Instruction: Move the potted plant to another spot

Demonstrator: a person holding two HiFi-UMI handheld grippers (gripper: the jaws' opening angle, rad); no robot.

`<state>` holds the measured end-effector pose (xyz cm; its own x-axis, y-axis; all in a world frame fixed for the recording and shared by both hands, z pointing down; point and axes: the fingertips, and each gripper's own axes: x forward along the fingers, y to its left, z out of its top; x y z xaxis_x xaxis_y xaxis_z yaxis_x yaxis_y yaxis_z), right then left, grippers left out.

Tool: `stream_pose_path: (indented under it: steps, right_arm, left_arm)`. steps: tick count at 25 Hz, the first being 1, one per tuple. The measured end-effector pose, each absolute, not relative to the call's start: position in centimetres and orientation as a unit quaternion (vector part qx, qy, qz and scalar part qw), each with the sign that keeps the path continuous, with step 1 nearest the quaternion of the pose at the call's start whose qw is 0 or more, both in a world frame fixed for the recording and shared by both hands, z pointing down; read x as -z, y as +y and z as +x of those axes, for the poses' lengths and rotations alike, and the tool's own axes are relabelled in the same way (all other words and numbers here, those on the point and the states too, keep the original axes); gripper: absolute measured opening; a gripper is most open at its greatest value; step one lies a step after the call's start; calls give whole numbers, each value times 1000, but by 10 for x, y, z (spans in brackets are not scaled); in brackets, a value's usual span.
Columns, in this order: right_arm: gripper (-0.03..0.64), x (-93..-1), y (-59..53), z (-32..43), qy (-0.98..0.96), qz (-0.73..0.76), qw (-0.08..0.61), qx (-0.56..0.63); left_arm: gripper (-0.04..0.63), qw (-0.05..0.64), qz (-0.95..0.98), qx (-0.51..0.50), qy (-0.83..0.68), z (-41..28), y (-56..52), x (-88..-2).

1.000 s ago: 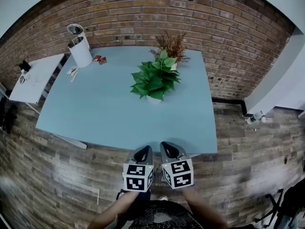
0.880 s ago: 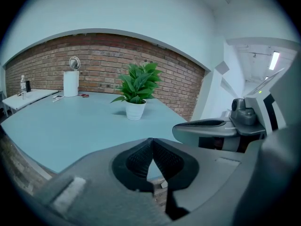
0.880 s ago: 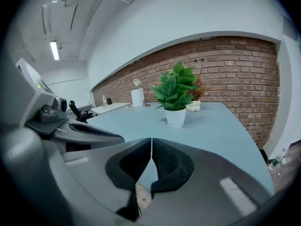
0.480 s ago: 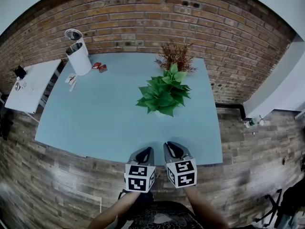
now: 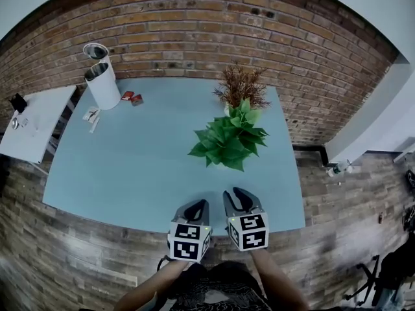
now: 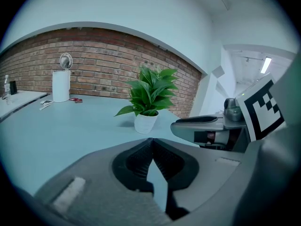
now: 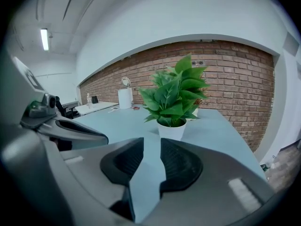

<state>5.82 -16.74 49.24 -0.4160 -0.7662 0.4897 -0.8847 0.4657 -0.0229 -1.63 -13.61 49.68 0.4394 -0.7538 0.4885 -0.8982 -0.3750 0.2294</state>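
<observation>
The green potted plant (image 5: 228, 141) in a white pot (image 7: 172, 130) stands on the light blue table (image 5: 136, 167), right of its middle. Just behind it is a dried reddish-brown plant (image 5: 241, 86). Both grippers hover side by side over the table's near edge, short of the plant and apart from it. My left gripper (image 5: 196, 204) is shut with its tips touching and nothing in it; in the left gripper view the plant (image 6: 149, 95) sits ahead. My right gripper (image 5: 237, 194) points at the pot; its jaws are opening with a narrow gap and nothing between them.
A white cylindrical bin (image 5: 102, 76) with a round lid stands at the table's far left corner, with small red packets (image 5: 131, 97) and small items (image 5: 91, 115) beside it. A white side table (image 5: 35, 118) is at the left. A brick wall (image 5: 194, 24) runs behind.
Both grippers have come forward from the table's near edge to just over it, toward the plant. The right jaws have parted a little.
</observation>
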Motion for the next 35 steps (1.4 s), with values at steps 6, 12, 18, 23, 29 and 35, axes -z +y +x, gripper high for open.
stream_pose_path:
  steps: [6, 12, 18, 23, 29, 35]
  right_arm:
    - [144, -498, -185, 62, -828, 500, 220, -131]
    - [195, -503, -209, 67, -838, 480, 232, -112]
    - [239, -515, -235, 67, -848, 459, 239, -117]
    - [278, -525, -259, 69, -854, 445, 245, -111]
    - [341, -537, -275, 64, -867, 419, 245, -110]
    - [407, -545, -289, 59, -871, 417, 234, -115]
  left_arm:
    - [-3, 238, 813, -155, -508, -19, -154, -501]
    - [-3, 237, 804, -162, -521, -16, -175, -505]
    - [-3, 236, 790, -168, -540, -16, -198, -507]
    - [-3, 235, 778, -170, -557, -17, -213, -507]
    - [-2, 238, 763, -177, -574, -22, -227, -510]
    - [-2, 240, 748, -178, -592, -27, -235, -513]
